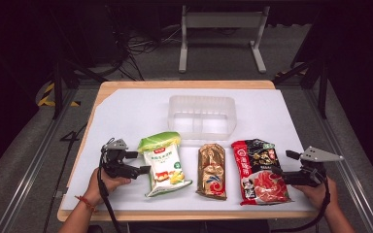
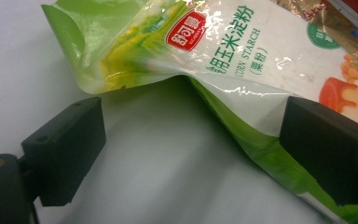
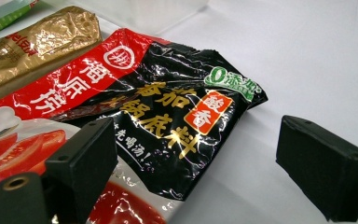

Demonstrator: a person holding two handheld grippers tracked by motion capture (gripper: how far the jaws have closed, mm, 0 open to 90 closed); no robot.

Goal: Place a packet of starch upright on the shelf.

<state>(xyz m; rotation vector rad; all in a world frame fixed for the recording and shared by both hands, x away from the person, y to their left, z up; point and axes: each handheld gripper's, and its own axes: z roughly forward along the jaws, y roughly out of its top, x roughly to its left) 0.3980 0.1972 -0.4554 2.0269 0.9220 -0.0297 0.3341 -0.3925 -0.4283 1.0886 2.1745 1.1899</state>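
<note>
**Three packets in a row, both claws apart**

Where the white mat covers the table, lying side by side along the near edge: green starch bag at left, gold packet in the middle, red-and-black soup packet at right. Just behind them, a clear tub, upright. Left gripper held in a hand, jaws wide apart, at the starch bag's left edge; bag's side seam running between the jaws, contact unclear. Right gripper in the other hand, jaws likewise spread, at the soup packet's right edge, one jaw over the packet, the other over bare mat.
</note>
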